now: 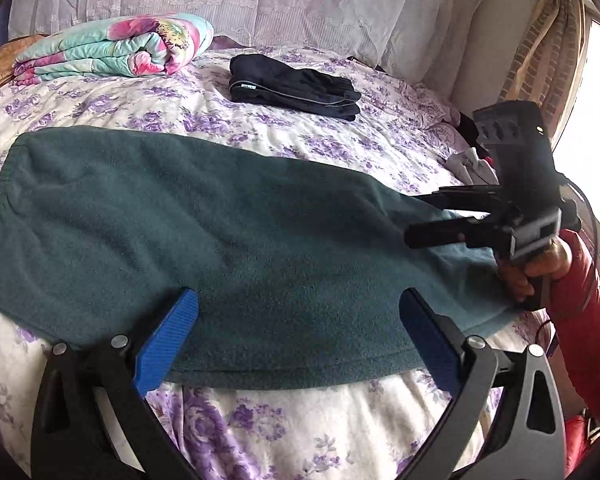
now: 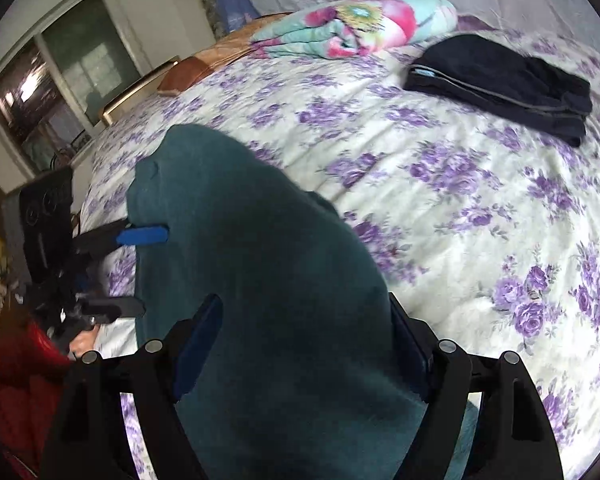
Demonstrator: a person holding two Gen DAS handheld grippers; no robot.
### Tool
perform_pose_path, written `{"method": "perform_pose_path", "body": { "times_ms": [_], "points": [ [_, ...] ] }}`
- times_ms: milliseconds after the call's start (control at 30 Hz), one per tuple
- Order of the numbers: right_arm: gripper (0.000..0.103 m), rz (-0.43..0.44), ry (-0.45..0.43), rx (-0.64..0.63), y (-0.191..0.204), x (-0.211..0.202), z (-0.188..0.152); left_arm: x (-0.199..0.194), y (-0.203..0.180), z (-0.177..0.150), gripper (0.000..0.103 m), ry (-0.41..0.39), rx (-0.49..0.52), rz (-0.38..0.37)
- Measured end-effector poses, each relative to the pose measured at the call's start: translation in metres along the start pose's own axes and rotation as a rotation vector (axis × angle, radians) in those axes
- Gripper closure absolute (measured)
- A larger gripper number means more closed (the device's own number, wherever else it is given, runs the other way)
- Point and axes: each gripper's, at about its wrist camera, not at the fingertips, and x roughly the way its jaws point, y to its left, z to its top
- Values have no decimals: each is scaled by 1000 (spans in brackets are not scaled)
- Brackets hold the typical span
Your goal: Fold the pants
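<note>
The green pants [image 1: 220, 240] lie flat on the flowery bed [image 1: 340, 136]. The left claw [image 1: 298, 332] is wide open over their near edge, holding nothing. The right claw [image 2: 306, 354] is wide open too, above one end, gripping nothing.

One pair of green fleece pants [image 1: 204, 216] lies on one bed [image 1: 308, 420]. One folded dark garment [image 1: 292, 84] and one rolled floral quilt [image 1: 112, 50] sit further back. Two tongs are in view, the left tongs [image 1: 298, 312] and the right tongs [image 2: 304, 320], each with two blue-padded fingers.
</note>
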Motion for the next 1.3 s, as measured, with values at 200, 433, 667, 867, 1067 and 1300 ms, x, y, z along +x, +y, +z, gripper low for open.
{"method": "perform_pose_path", "body": {
  "times_ms": [200, 433, 667, 867, 1067, 1300],
  "points": [
    [17, 54, -19, -103, 39, -17, -21, -1, 0, 0, 5, -5, -3, -6],
    [11, 195, 16, 7, 27, 4, -13, -1, 0, -1, 5, -10, -5, -12],
    [8, 501, -8, 287, -17, 37, 27, -2, 1, -1, 5, -13, -7, -16],
    [8, 668, -10, 488, -39, 66, 58, -2, 1, -1, 5, -15, -8, -17],
    [34, 719, -111, 668, -64, 69, 43, -3, 1, -2, 5, -23, -11, -25],
    [95, 479, -95, 639, -59, 69, 39, -3, 1, -2, 5, -27, -12, -28]
  ]
}}
